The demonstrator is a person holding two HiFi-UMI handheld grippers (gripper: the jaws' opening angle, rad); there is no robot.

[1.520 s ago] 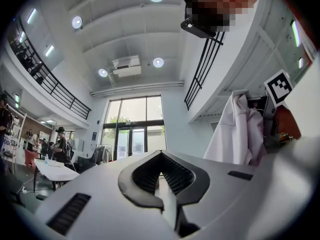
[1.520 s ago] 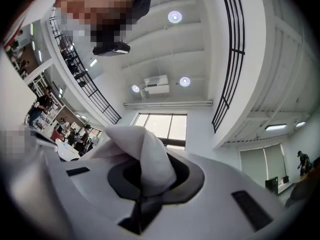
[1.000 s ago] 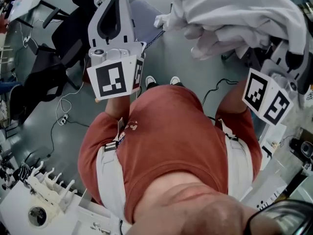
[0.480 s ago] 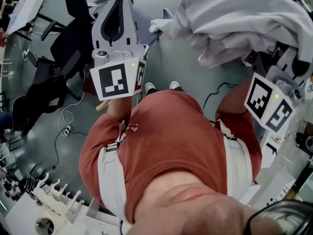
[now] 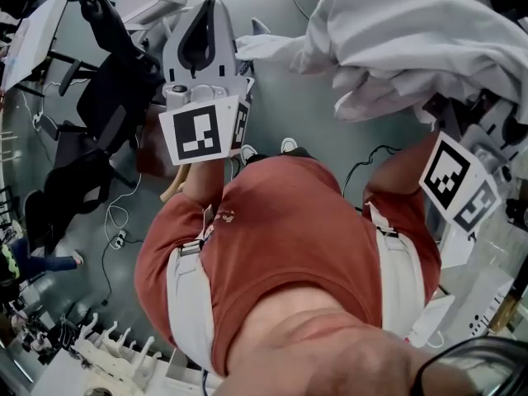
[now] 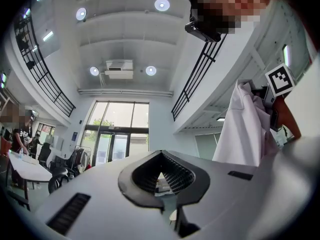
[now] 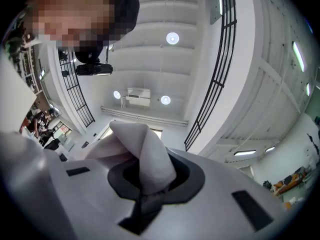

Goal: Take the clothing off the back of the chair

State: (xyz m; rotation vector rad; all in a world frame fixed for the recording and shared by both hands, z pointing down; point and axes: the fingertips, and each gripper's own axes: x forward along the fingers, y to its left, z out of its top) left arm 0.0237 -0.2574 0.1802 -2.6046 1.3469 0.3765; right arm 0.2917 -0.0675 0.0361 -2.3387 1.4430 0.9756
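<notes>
Right gripper view is showing your right gripper (image 7: 143, 186) pinching shut on a fold of the white clothing (image 7: 142, 151), hanging in the air at the right, well apart from the black chair (image 5: 103, 97) at far left, so be gripping firmly and lifting the trailing cloth clear while your left gripper (image 5: 209, 11) is idling shut and empty

Two grippers show, the left gripper (image 6: 161, 155) and the right gripper (image 7: 157, 176), each bearing one marker cube (image 5: 202, 132). There is one white garment (image 5: 412, 40). Two black office chairs (image 5: 111, 89) stand on the floor, two shoes (image 5: 247, 152) show, and four round ceiling lights (image 6: 161, 4) glow overhead.
</notes>
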